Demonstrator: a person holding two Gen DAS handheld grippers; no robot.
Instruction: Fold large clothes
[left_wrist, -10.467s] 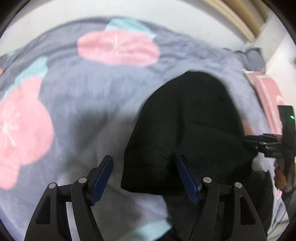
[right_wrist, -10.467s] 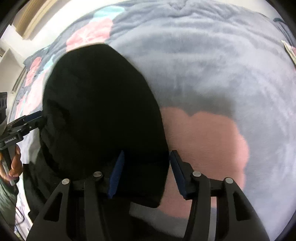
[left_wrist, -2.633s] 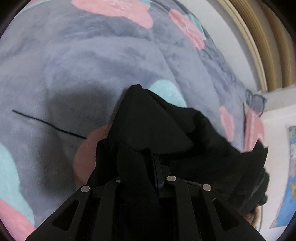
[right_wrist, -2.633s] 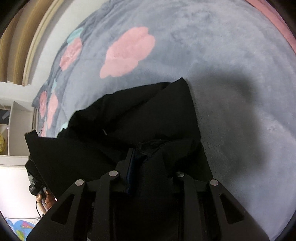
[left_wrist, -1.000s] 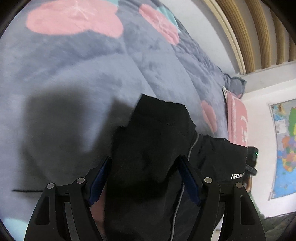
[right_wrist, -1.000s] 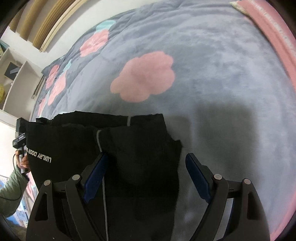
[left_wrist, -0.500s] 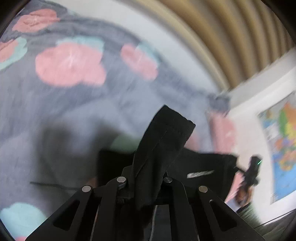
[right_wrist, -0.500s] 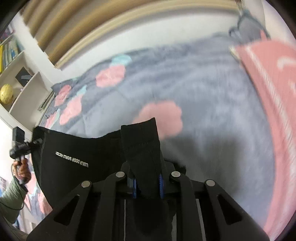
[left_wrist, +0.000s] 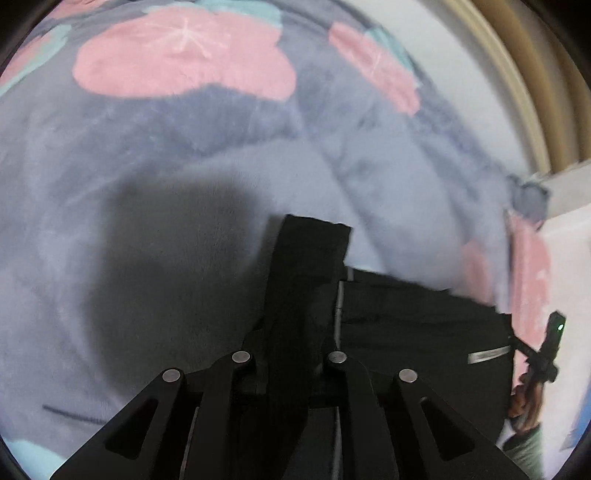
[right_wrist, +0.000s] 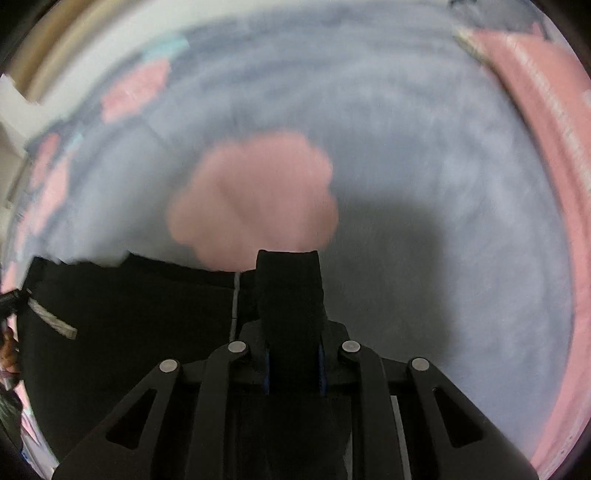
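A large black garment (left_wrist: 417, 325) hangs stretched between my two grippers over the bed. My left gripper (left_wrist: 288, 369) is shut on a folded corner of it, and a black flap (left_wrist: 310, 258) sticks up past the jaws. In the right wrist view the garment (right_wrist: 147, 314) runs off to the left, with a white label (right_wrist: 55, 321) near its far edge. My right gripper (right_wrist: 293, 365) is shut on the other corner, whose flap (right_wrist: 290, 288) stands between the blue pads (right_wrist: 321, 373). Each view shows the other gripper at the garment's far end: the right one (left_wrist: 546, 350), the left one (right_wrist: 11, 299).
A grey plush blanket (left_wrist: 184, 166) with pink and teal flowers covers the bed under both grippers. A pink flower (right_wrist: 255, 206) lies just beyond the right gripper. A pink cloth (right_wrist: 546, 129) runs along the bed's right side. A white wall (left_wrist: 461, 74) borders the far edge.
A second ago both grippers stood open over the garment lying on the blanket. Both have shut on its corners and raised it, and since half a second ago they have tipped down toward the blanket.
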